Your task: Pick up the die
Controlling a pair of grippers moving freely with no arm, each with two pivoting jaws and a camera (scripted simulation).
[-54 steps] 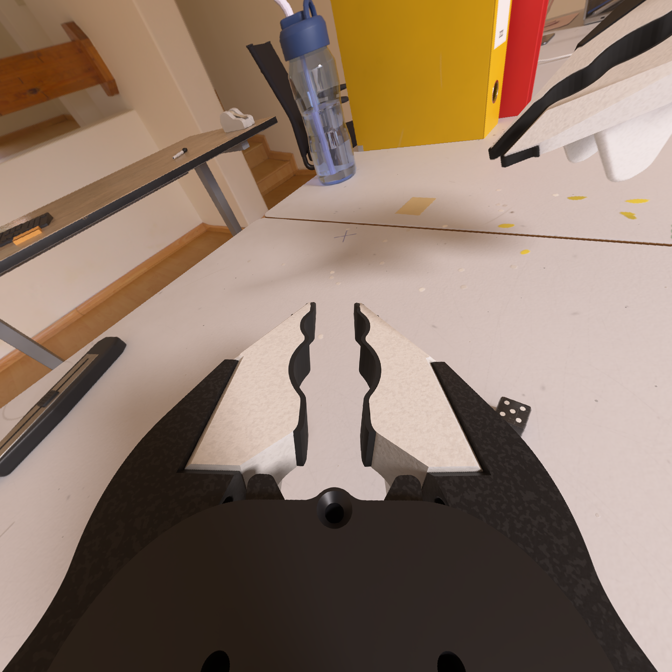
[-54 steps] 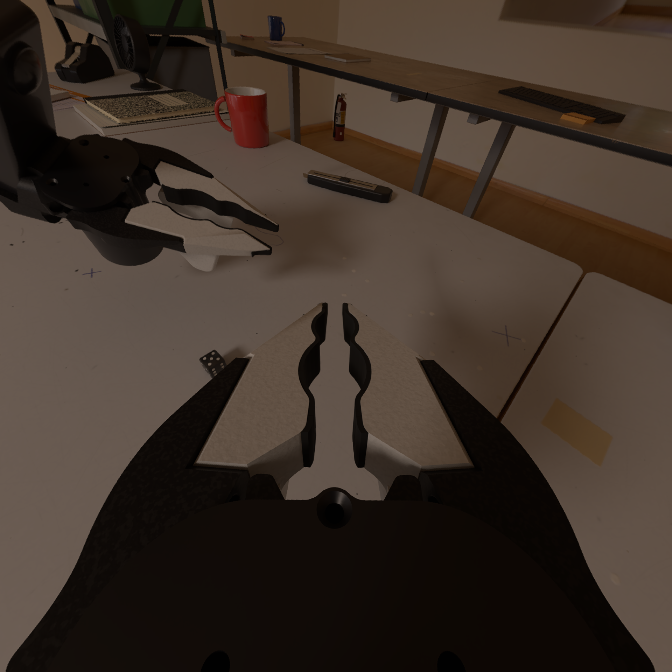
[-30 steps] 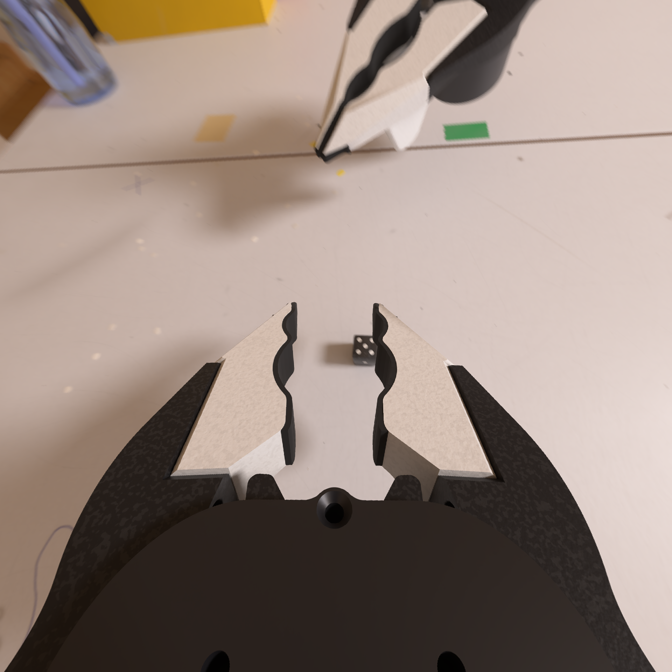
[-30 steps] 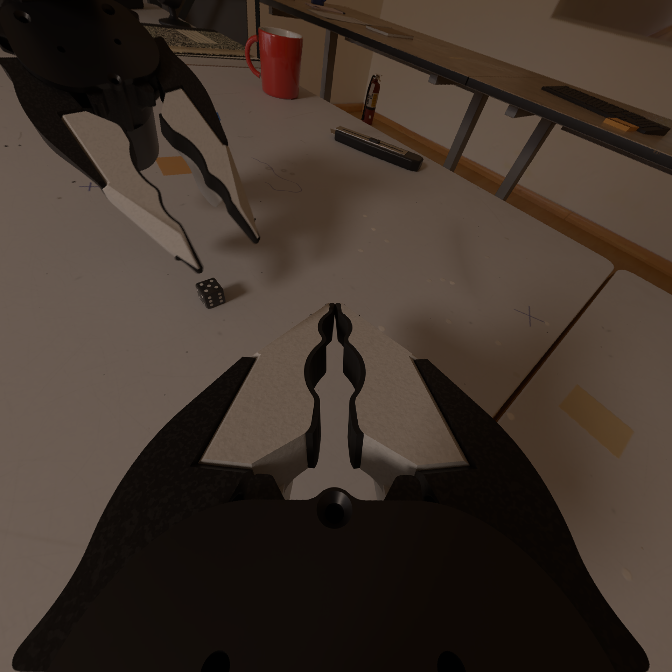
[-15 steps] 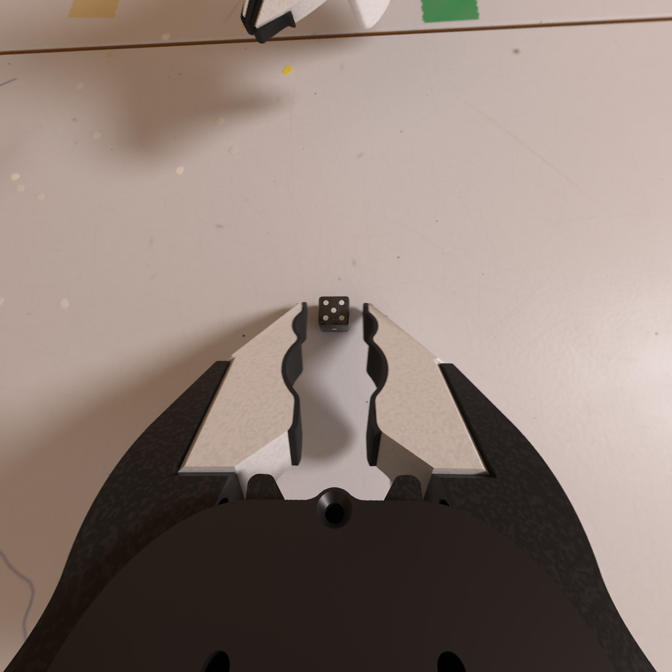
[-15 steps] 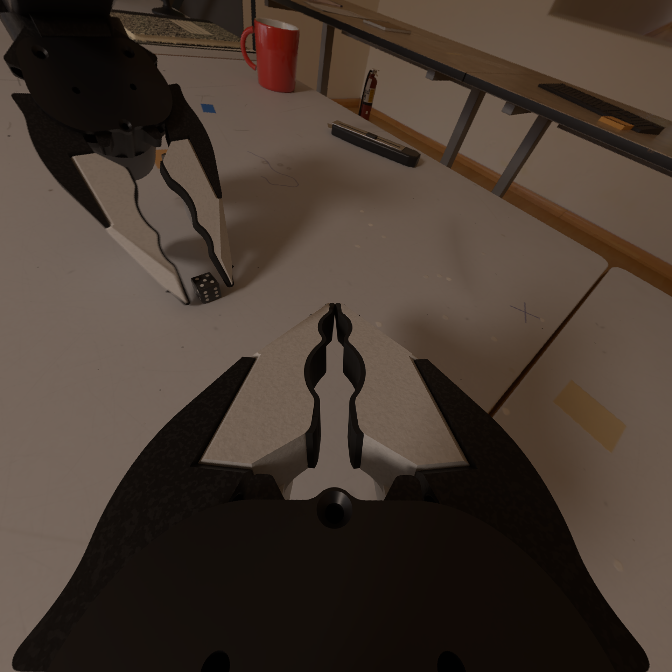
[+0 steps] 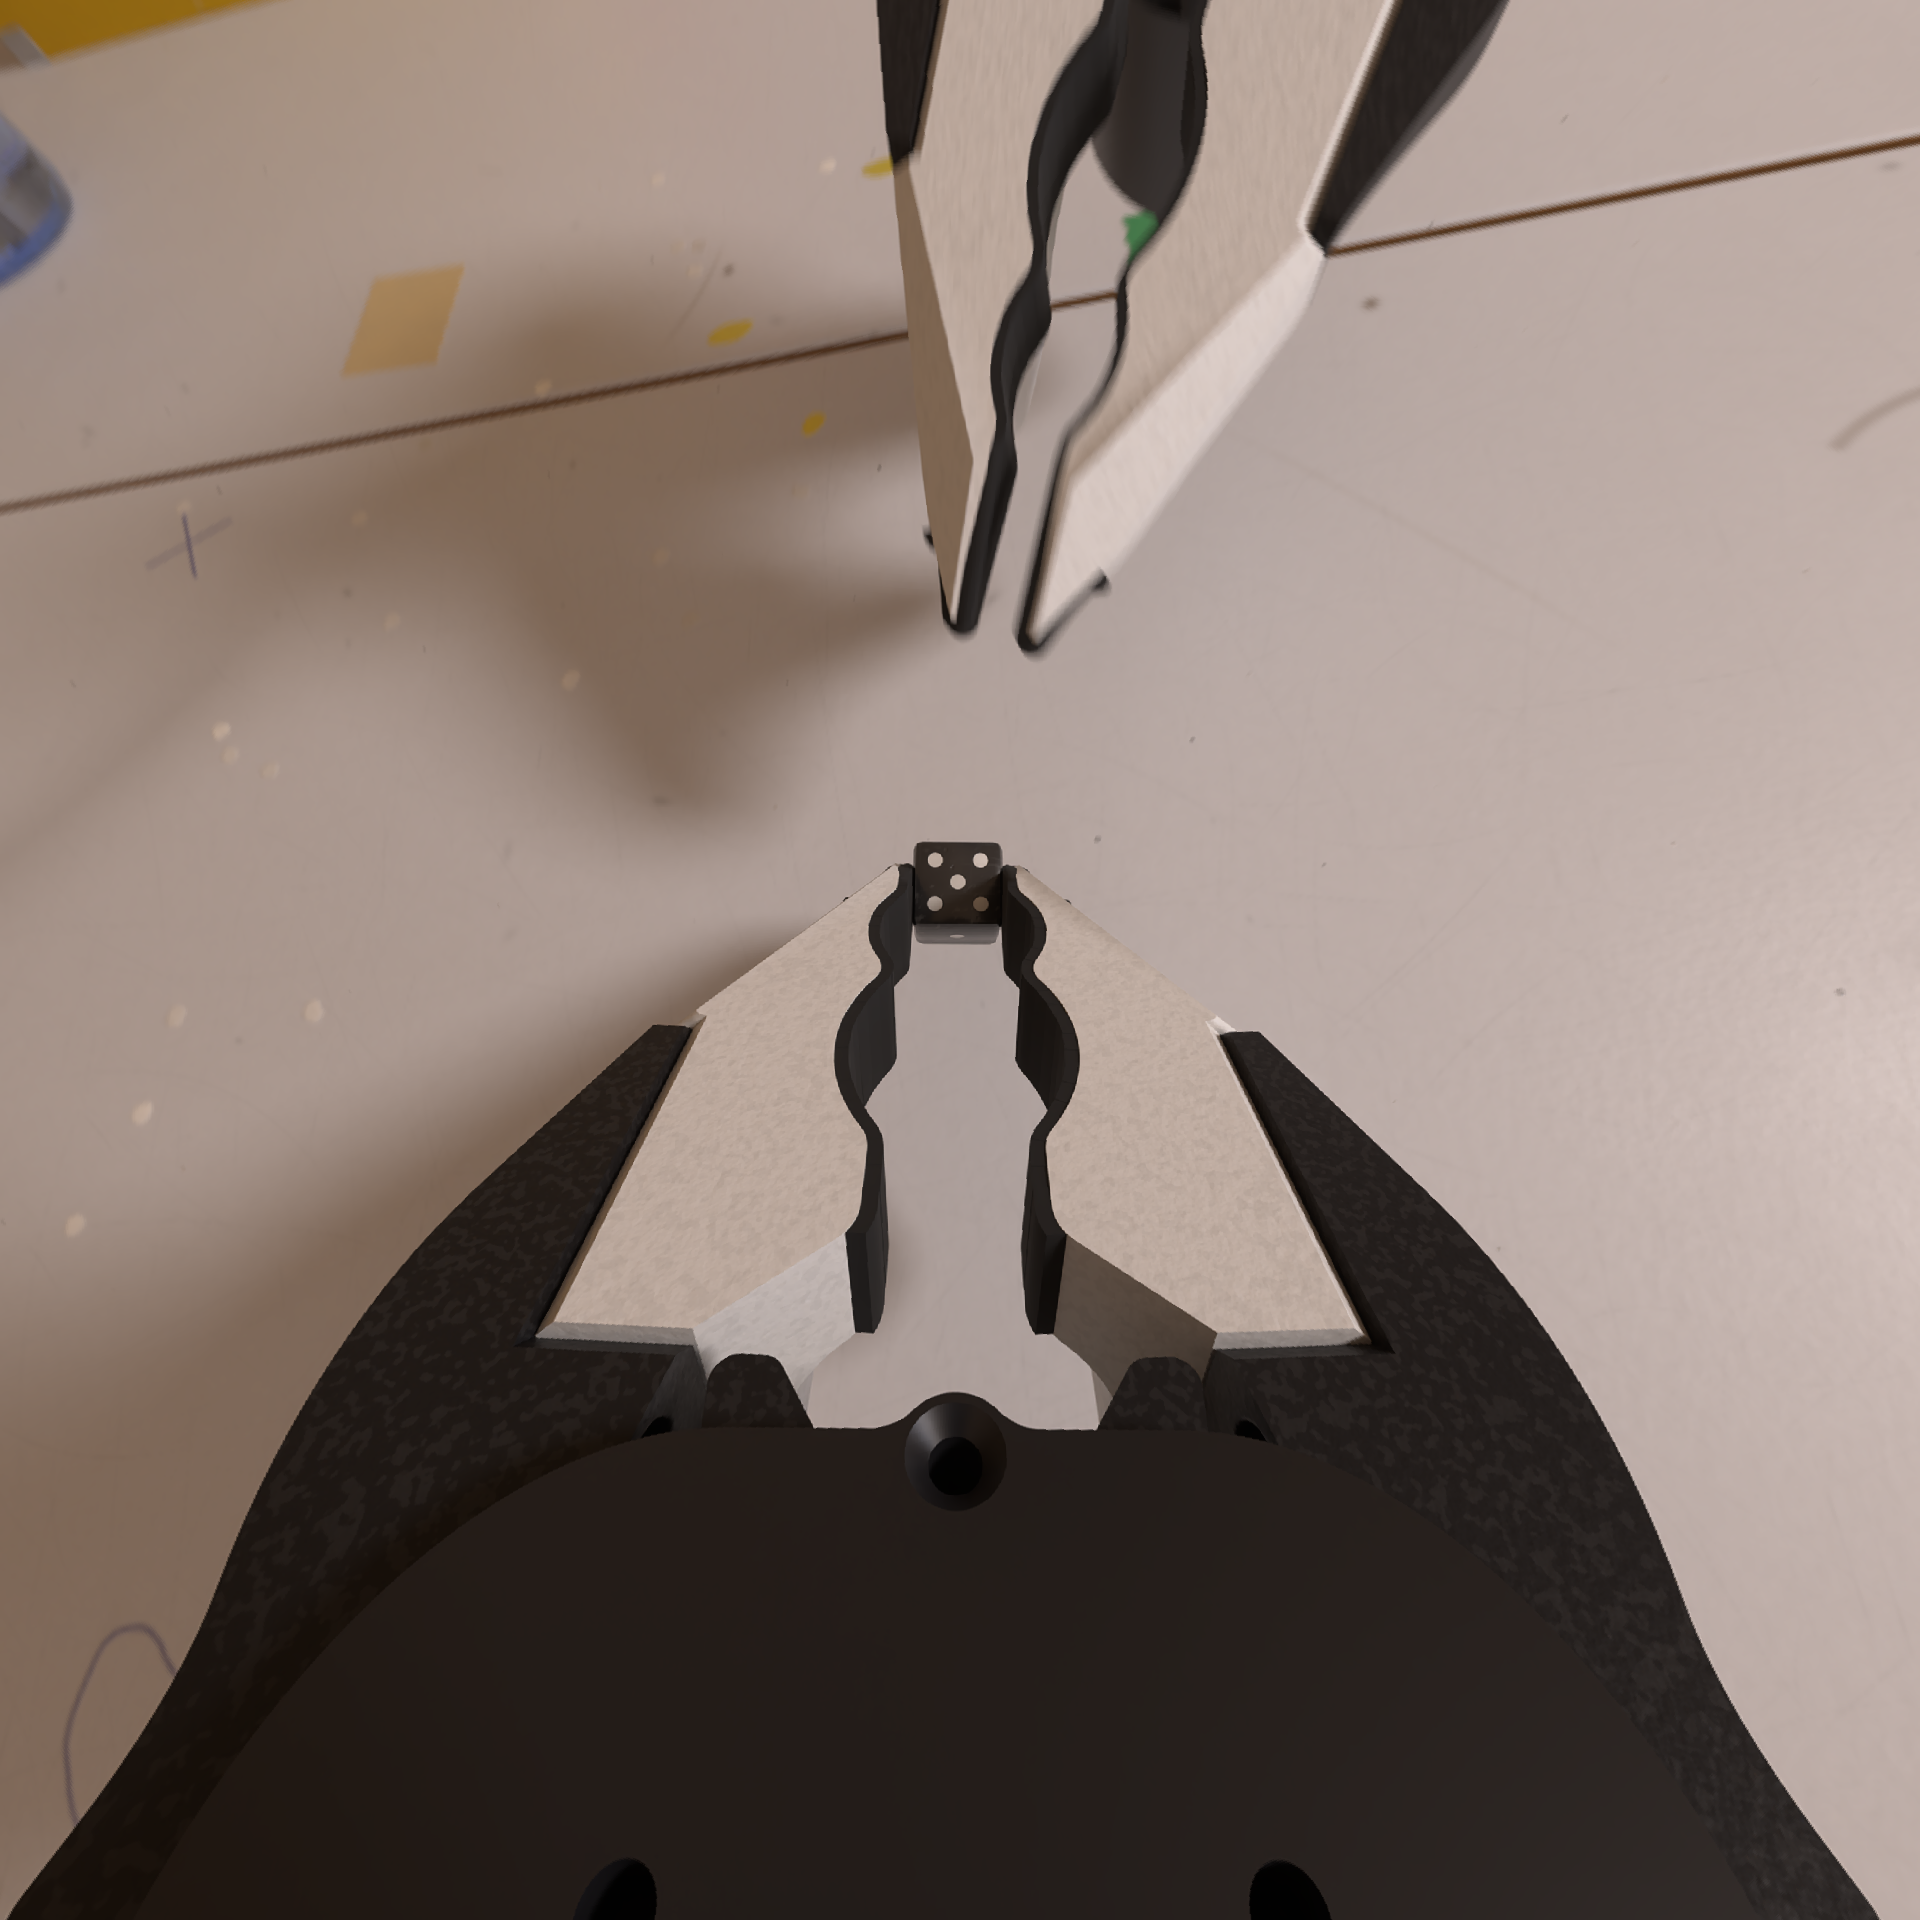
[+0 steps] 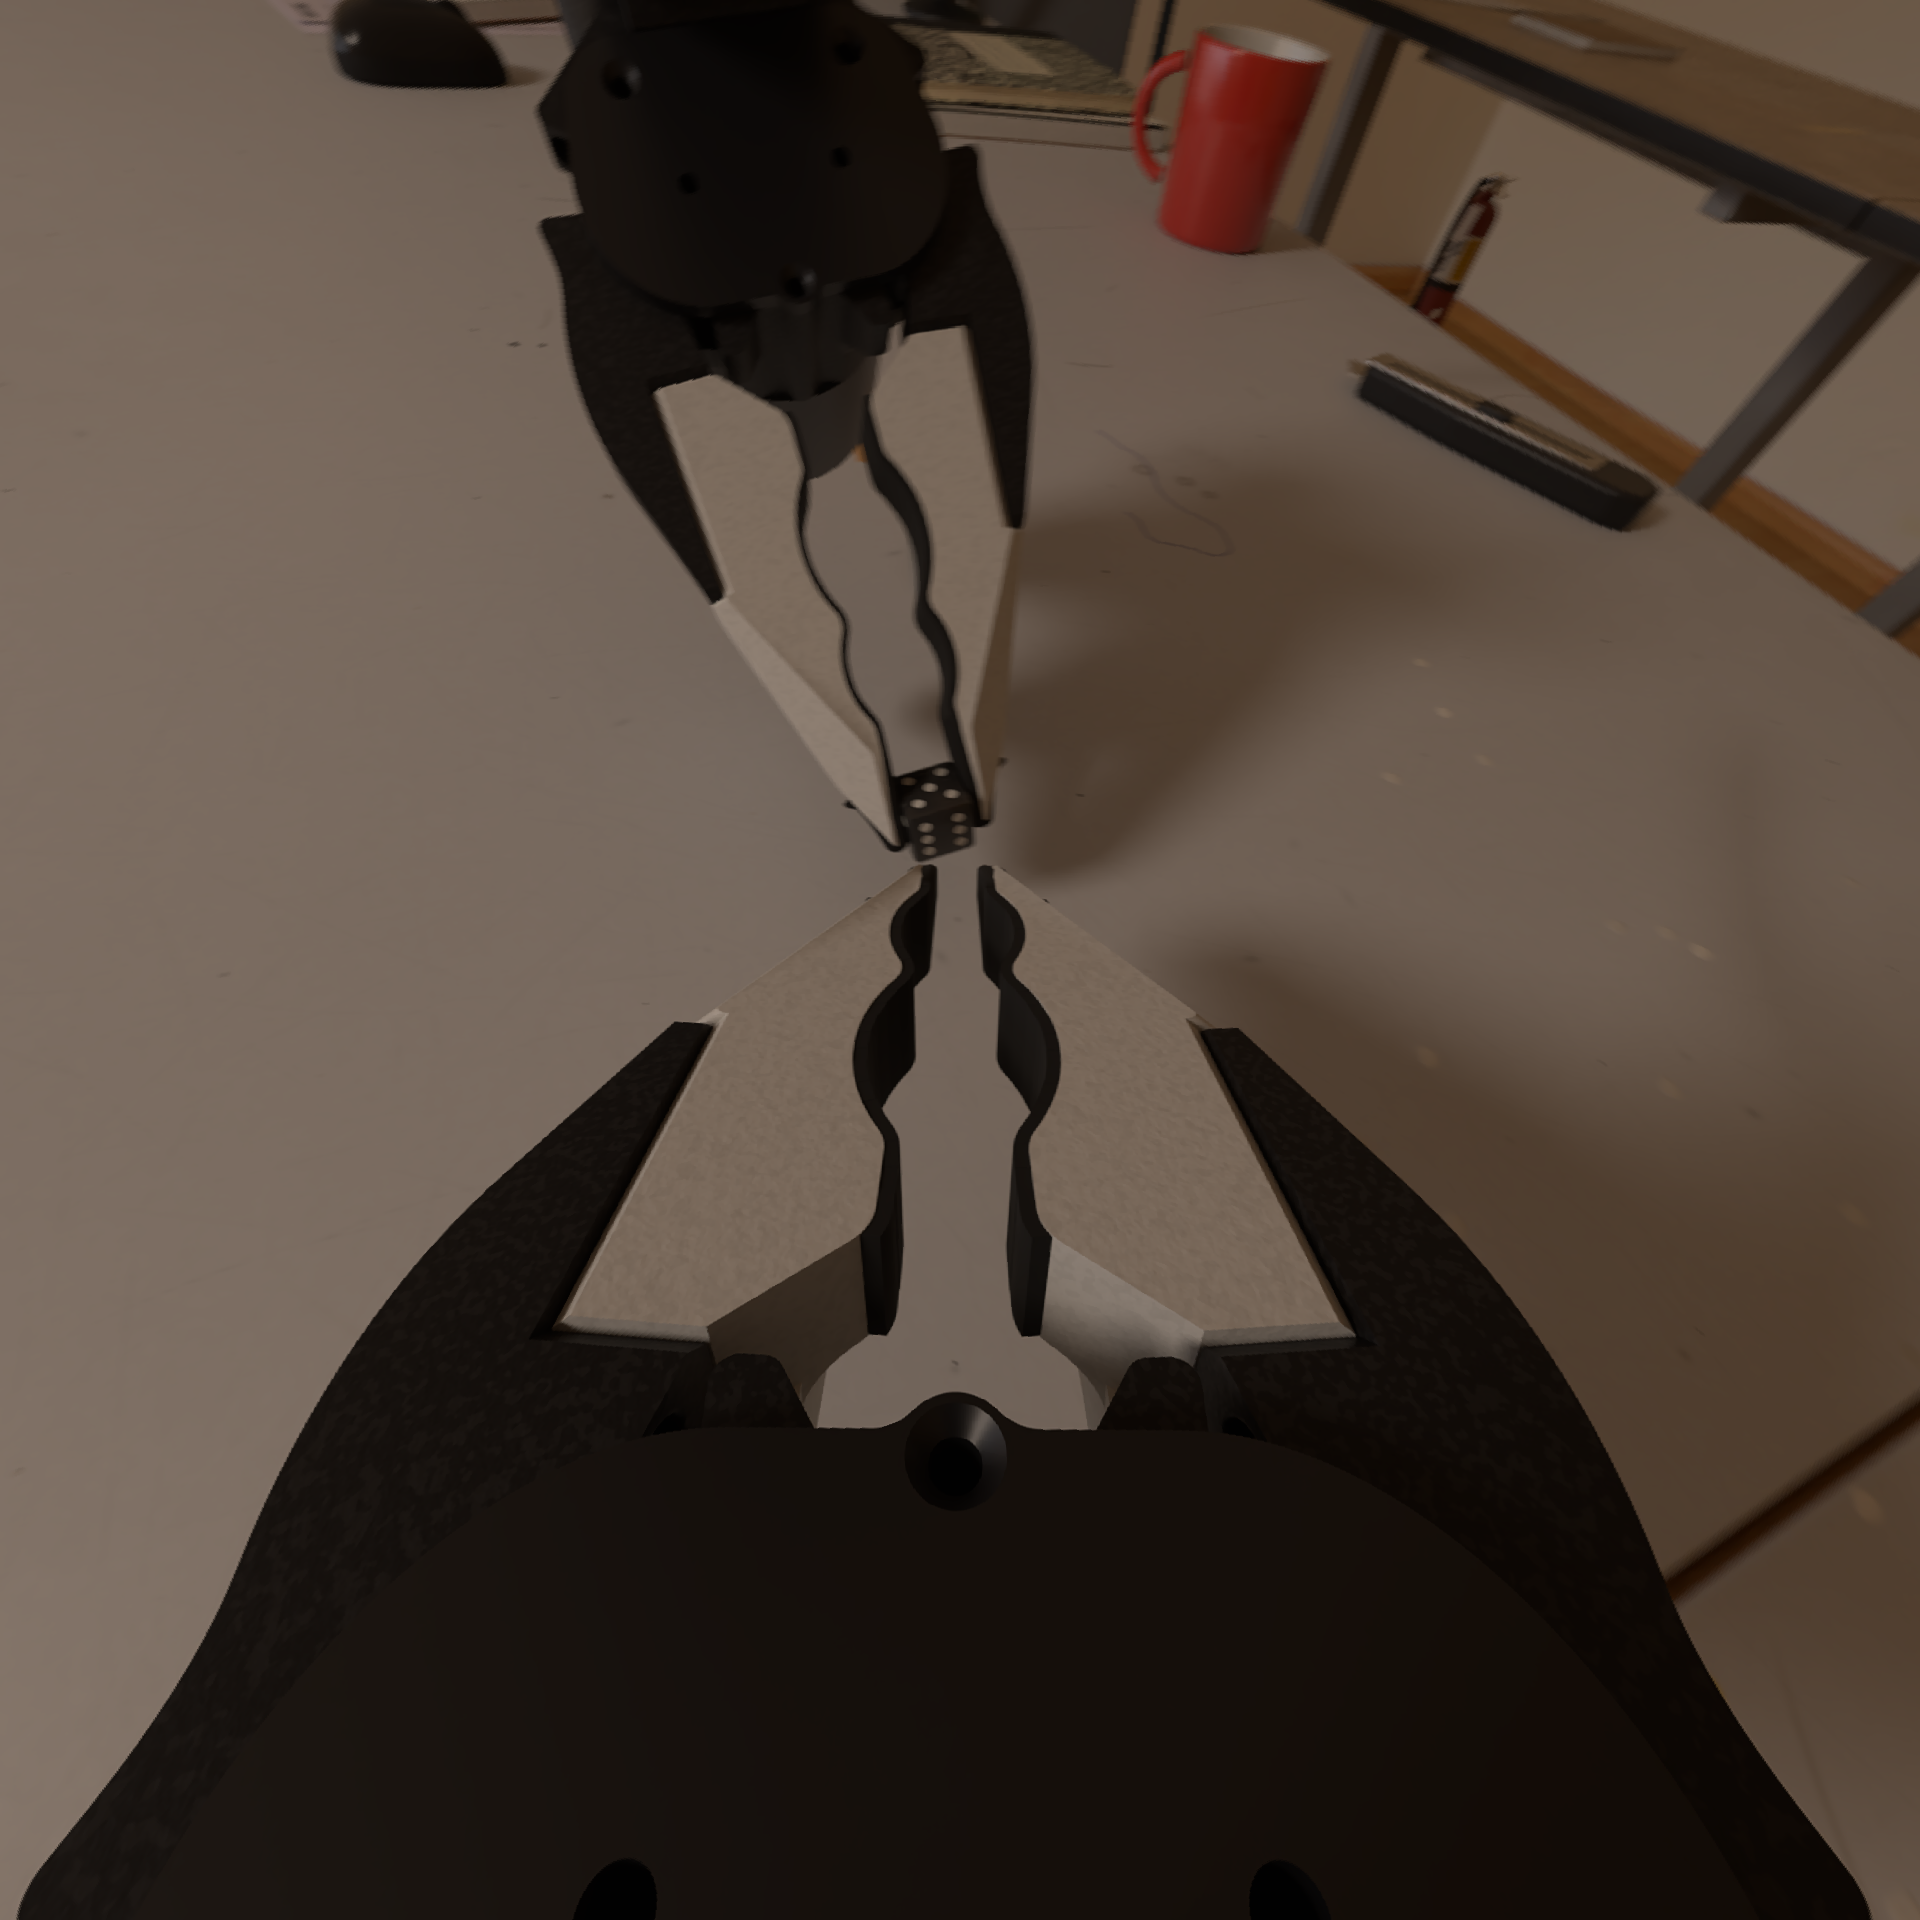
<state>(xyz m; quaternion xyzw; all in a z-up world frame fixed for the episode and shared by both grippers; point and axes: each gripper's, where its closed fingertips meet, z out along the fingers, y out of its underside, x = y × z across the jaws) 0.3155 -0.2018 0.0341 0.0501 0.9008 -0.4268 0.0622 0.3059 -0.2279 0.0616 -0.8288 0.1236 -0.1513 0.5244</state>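
The die (image 7: 954,891) is small and black with white pips. My left gripper (image 7: 956,878) is shut on it, the two fingertips pressed against its sides, at or just above the pale table top. In the right wrist view the die (image 8: 938,808) shows pinched at the tips of the left gripper (image 8: 935,831), which points toward me. My right gripper (image 8: 956,883) is empty, its jaws a narrow gap apart, its tips just short of the die. It also shows in the left wrist view (image 7: 997,623), hanging above the table beyond the die.
A red mug (image 8: 1236,135) and a notebook (image 8: 1029,73) stand at the far end of the table. A black flat bar (image 8: 1507,436) lies near the right table edge. A table seam (image 7: 416,416) and a yellow tape patch (image 7: 405,317) lie beyond the die.
My left gripper has closed on the die. My right gripper has swung to face it, come close tip to tip, and parted its jaws slightly.
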